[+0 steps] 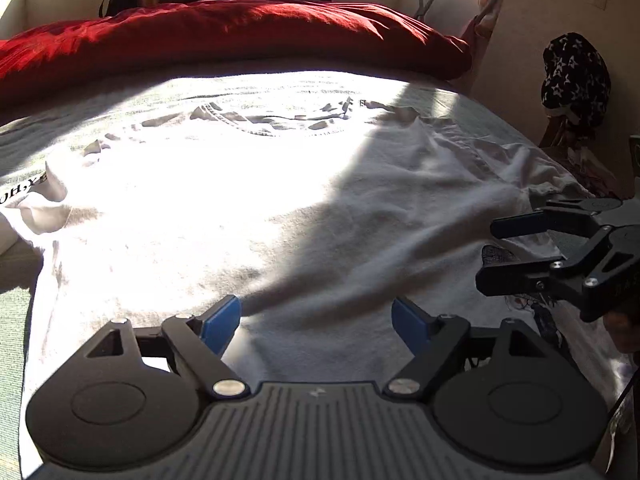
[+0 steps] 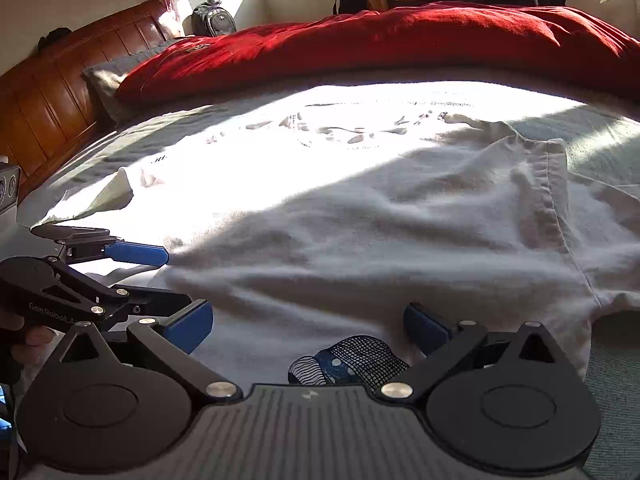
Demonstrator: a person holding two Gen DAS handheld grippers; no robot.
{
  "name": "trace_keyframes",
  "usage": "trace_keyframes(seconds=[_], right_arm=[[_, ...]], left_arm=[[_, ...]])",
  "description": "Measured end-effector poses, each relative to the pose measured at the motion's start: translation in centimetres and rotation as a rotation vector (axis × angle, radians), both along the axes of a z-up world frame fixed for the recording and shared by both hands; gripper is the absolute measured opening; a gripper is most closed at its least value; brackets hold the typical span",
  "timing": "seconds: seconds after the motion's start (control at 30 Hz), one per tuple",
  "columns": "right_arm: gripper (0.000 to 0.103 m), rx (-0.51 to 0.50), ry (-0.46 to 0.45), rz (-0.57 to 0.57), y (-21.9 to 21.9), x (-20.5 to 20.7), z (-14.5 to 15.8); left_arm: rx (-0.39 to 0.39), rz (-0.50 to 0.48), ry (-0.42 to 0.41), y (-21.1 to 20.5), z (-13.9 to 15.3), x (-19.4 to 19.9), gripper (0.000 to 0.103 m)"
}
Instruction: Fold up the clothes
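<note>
While empty, tongs (image 1: 316, 322) above shirt (image 1: 280, 208).

The white shirt (image 1: 248, 200) lies flat over the middle of the bed (image 2: 600, 136), so there is open room above it all the way across. At the far side, the red quilt (image 1: 240, 36) makes a long, high hump that blocks the way. A wooden headboard (image 2: 52, 92) closes off one end of the bed. The left gripper (image 1: 316, 322) and the right gripper (image 2: 308, 326) are close side by side over the near edge, jaws wide apart, and could bump each other.
</note>
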State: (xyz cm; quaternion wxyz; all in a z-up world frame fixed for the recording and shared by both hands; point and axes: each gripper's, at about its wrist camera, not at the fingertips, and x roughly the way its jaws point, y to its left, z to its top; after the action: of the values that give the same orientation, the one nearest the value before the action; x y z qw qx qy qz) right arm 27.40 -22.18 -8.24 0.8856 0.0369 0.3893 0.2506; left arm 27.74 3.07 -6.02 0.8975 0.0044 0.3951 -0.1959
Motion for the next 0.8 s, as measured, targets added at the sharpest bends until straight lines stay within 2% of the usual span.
trace_keyframes(seconds=[0.1, 0.2, 0.3, 0.4, 0.43, 0.53, 0.63, 0.8], right_arm=[[0.103, 0.005, -0.04, 0.068, 0.2, -3.8, 2.3], [0.103, 0.047, -0.071, 0.184, 0.7, -9.0, 3.8], [0.103, 0.067, -0.109, 0.284, 2.6, -14.0, 4.1], [0.103, 0.075, -0.136, 0.33, 4.8, -16.9, 3.4], [0.103, 0.079, -0.13, 0.33, 5.4, -17.4, 2.8], [0.103, 0.071, -0.094, 0.311, 6.4, -18.1, 0.8], [0.103, 0.017, -0.058, 0.234, 5.8, -18.5, -1.4], [0.103, 0.06, -0.062, 0.109, 2.2, -20.0, -0.5]], left_arm=[[0.0, -0.017, -0.038, 1.1, 1.7, -3.6, 0.083], [-0.02, 0.001, -0.034, 2.4, 3.0, -7.4, 0.083], [-0.075, 0.024, -0.016, 3.2, 3.6, -10.7, 0.083], [-0.158, 0.052, 0.015, 3.9, 3.0, -13.5, 0.083], [-0.177, 0.063, 0.028, 4.1, 2.4, -14.2, 0.083], [-0.157, 0.107, 0.091, 4.3, 0.1, -15.4, 0.084], [-0.093, 0.12, 0.063, 4.6, -0.7, -17.1, 0.084], [-0.017, 0.144, 0.053, 5.1, 0.6, -18.8, 0.084]])
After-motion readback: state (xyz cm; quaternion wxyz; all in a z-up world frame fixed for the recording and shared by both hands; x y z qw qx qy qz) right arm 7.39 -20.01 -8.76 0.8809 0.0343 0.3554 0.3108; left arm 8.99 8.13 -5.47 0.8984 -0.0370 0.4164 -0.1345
